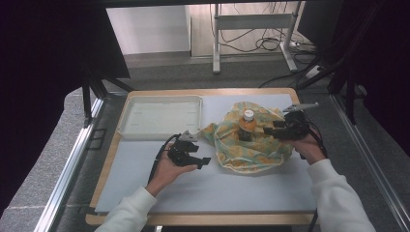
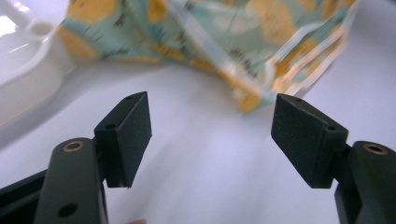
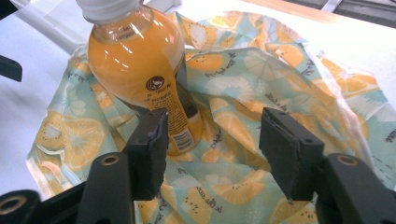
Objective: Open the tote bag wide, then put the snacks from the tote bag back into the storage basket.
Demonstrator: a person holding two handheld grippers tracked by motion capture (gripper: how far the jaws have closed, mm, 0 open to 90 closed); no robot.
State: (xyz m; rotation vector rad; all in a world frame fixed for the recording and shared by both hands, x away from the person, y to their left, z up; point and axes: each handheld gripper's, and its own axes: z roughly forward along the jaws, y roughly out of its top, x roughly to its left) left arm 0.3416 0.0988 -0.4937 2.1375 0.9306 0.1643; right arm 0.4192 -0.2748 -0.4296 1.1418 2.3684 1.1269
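**Two grippers open beside a bottle on a patterned cloth**

Two grippers sit at the table, each with its jaws spread and nothing between the pads. The left gripper (image 1: pixel 189 155) lies in the person's left hand (image 1: pixel 167 170) at about 7 o'clock from the cloth (image 1: pixel 249 140), just off the cloth's near-left edge, over the bare white mat (image 1: pixel 217 188). In the left gripper view its two black pads (image 2: pixel 133 135) stand wide apart above the mat, and a folded edge of the cloth (image 2: pixel 261 56) lies ahead of them at 12 to 1 o'clock, not touched.

The right gripper (image 1: pixel 283 129) is held by the right hand (image 1: pixel 309 147) at 3 o'clock from the bottle (image 1: pixel 247 126), over the cloth's right side. In the right gripper view its pads (image 3: pixel 289 151) are parted above the cloth (image 3: pixel 280 84); the bottle (image 3: pixel 140 70) stands at about 11 o'clock from them, in front of the left pad and not clamped.

The bottle, filled with orange liquid and topped by a white cap (image 1: pixel 248 115), stands upright near the middle of the crumpled cloth, which is light green with yellow fruit slices. A shallow white tray (image 1: pixel 162 129) rests at about 9 to 10 o'clock from the cloth, close to its left edge, at the table's far-left part.
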